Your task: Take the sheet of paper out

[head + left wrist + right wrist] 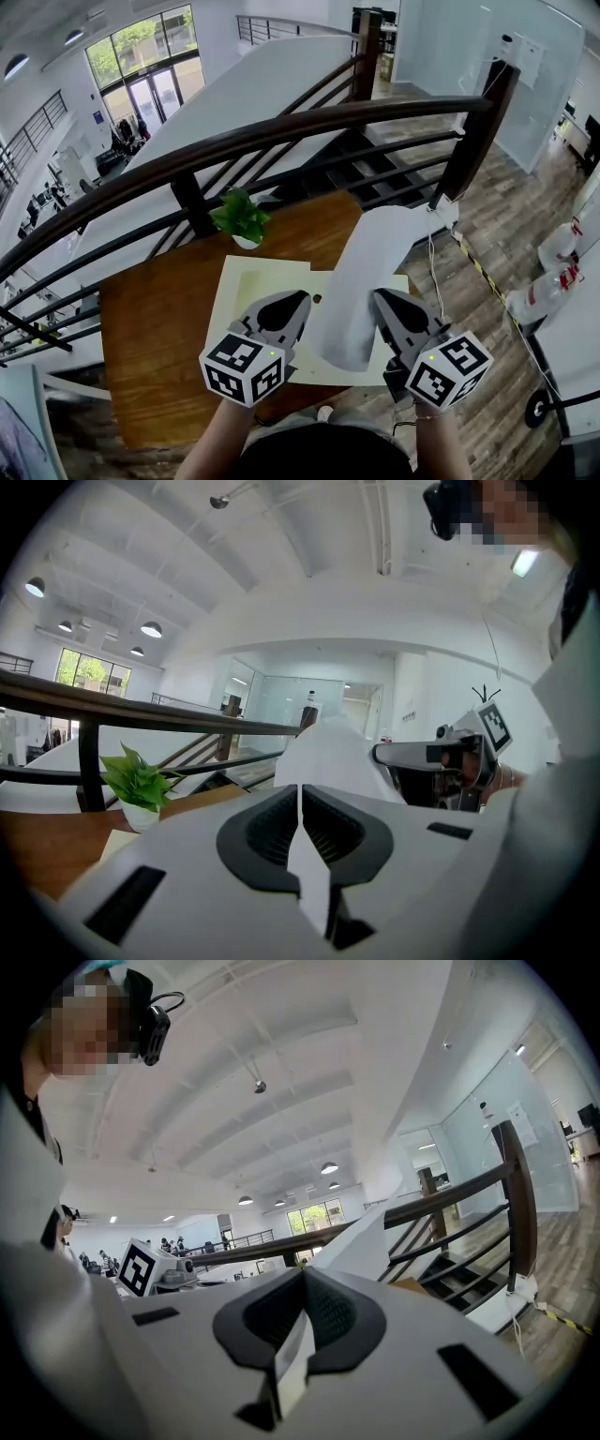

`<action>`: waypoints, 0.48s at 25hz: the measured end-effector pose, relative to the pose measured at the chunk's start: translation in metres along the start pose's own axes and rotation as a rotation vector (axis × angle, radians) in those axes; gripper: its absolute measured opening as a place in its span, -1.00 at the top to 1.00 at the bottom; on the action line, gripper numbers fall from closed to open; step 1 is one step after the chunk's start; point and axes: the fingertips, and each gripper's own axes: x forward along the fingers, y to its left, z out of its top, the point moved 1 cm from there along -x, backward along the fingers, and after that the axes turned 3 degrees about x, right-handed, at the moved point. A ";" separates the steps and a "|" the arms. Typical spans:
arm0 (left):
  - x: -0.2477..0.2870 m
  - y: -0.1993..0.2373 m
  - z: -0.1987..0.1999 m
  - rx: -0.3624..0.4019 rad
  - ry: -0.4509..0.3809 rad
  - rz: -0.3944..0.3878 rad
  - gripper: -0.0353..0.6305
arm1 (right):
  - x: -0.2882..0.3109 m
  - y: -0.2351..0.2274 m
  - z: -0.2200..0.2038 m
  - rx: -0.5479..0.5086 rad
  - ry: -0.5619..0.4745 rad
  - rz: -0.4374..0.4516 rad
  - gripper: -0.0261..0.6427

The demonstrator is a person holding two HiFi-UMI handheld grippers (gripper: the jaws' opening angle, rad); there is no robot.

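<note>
A white sheet of paper (361, 272) stands curled upward between my two grippers, above a pale yellow folder (253, 291) that lies flat on the wooden table (150, 347). My left gripper (298, 302) is at the sheet's left side. In the left gripper view its jaws (302, 803) are shut with a thin white edge of the sheet (328, 757) pinched between them. My right gripper (380, 300) is at the sheet's right side, and its jaws (302, 1297) are also shut on a strip of the sheet (375, 1241).
A small green plant (241, 217) in a white pot stands at the table's far edge, just behind the folder. A dark curved railing (281, 131) runs past the table, with a stairwell beyond. Wooden floor and a cable (433, 272) lie to the right.
</note>
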 end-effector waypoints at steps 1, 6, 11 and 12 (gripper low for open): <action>0.000 0.000 0.000 -0.001 0.000 0.000 0.81 | 0.000 0.000 0.000 -0.002 0.000 -0.001 0.84; 0.000 0.000 -0.002 -0.007 0.004 -0.001 0.81 | -0.001 -0.002 0.000 -0.021 0.003 -0.019 0.84; 0.000 0.000 -0.002 -0.012 0.007 -0.003 0.81 | -0.001 -0.003 0.000 -0.027 0.002 -0.026 0.84; 0.000 0.000 -0.002 -0.013 0.008 -0.004 0.81 | -0.001 -0.003 0.000 -0.028 0.002 -0.026 0.84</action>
